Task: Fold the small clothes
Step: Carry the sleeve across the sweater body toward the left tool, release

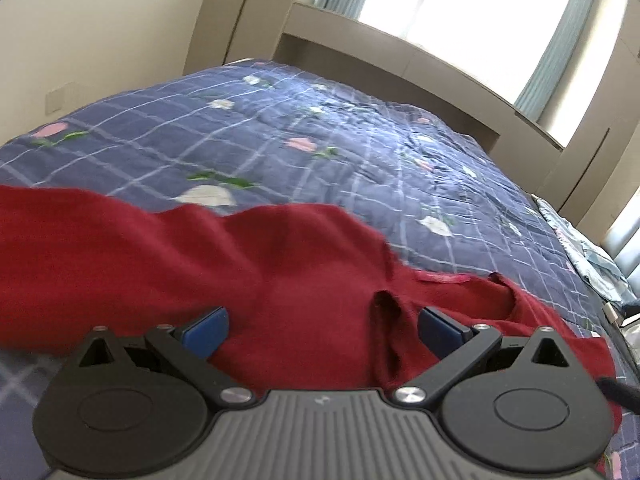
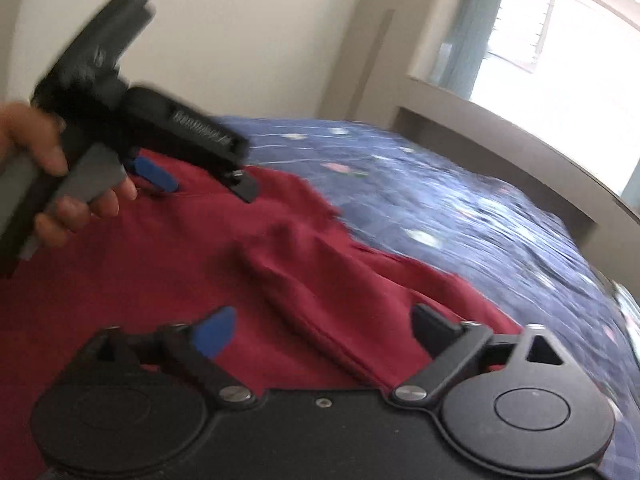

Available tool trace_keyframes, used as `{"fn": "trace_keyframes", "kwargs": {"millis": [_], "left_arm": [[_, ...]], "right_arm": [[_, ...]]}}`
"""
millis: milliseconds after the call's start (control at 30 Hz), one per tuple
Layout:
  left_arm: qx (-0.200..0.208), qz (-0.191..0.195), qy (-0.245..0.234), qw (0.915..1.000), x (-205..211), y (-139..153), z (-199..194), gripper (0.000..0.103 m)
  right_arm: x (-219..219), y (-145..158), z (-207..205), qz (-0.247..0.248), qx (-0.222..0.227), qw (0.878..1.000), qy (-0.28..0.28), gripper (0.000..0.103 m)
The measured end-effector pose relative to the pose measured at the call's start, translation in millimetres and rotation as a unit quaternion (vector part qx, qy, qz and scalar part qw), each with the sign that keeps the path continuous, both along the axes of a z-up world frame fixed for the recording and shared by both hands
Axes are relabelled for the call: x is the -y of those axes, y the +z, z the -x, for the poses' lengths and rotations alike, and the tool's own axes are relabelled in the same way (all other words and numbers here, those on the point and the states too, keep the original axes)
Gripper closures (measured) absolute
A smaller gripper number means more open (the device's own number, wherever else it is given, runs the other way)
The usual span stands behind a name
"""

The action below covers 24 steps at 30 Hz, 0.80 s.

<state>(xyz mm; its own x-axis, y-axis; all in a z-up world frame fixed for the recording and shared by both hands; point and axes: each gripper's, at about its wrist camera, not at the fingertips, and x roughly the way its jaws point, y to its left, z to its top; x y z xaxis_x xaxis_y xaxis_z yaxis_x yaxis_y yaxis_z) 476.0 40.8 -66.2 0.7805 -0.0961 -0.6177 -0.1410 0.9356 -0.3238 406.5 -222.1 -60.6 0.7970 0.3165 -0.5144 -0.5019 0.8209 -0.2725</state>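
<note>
1 red garment (image 1: 280,280) lies rumpled on the blue quilt (image 1: 320,140), long axis running left-right across both views. 2 grippers, left gripper (image 1: 322,328) and right gripper (image 2: 320,332), hover just above it, jaws spread, pinching nothing; neckline nearer right.

Two wrist cameras, low over a bed

Each looked forward and down along its own fingers, close above the red garment (image 1: 200,264); both shared it, the blue quilt (image 1: 280,128) and the window (image 2: 560,40). The right view caught the left gripper (image 2: 192,184).
</note>
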Motion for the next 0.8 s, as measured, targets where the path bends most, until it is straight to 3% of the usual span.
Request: {"fn": "trace_keyframes", "kwargs": {"millis": [100, 200, 300, 400, 467, 500, 567, 633, 700, 800], "left_arm": [[0.021, -0.038, 0.0, 0.9991, 25, -6, -5, 0.0], [0.023, -0.085, 0.01, 0.996, 43, -17, -7, 0.0], [0.018, -0.118, 0.01, 0.9928, 53, -24, -6, 0.0], [0.018, -0.127, 0.013, 0.9917, 56, -26, -5, 0.0], [0.012, -0.136, 0.012, 0.9906, 58, -28, -7, 0.0], [0.011, -0.138, 0.012, 0.9902, 59, -28, -8, 0.0], [0.012, -0.139, 0.012, 0.9902, 59, -29, -9, 0.0], [0.013, -0.137, 0.012, 0.9904, 58, -29, -8, 0.0], [0.012, -0.138, 0.011, 0.9902, 58, -30, -8, 0.0], [0.012, -0.141, 0.011, 0.9899, 57, -30, -8, 0.0]], "right_arm": [[50, 9, -11, -0.008, 0.014, 0.996, -0.086, 0.004], [99, 17, -38, -0.055, -0.01, 0.984, -0.167, 0.004], [150, 15, -76, -0.141, -0.069, 0.961, -0.228, 0.007], [184, 3, -105, -0.215, -0.128, 0.935, -0.253, 0.015], [196, -6, -119, -0.246, -0.153, 0.922, -0.257, 0.02], [197, -9, -125, -0.251, -0.158, 0.919, -0.259, 0.028], [198, -12, -132, -0.247, -0.165, 0.917, -0.265, 0.048], [197, -12, -136, -0.242, -0.164, 0.919, -0.266, 0.076], [194, -6, -135, -0.224, -0.141, 0.928, -0.263, 0.087], [183, 3, -132, -0.172, -0.095, 0.945, -0.262, 0.093]]}}
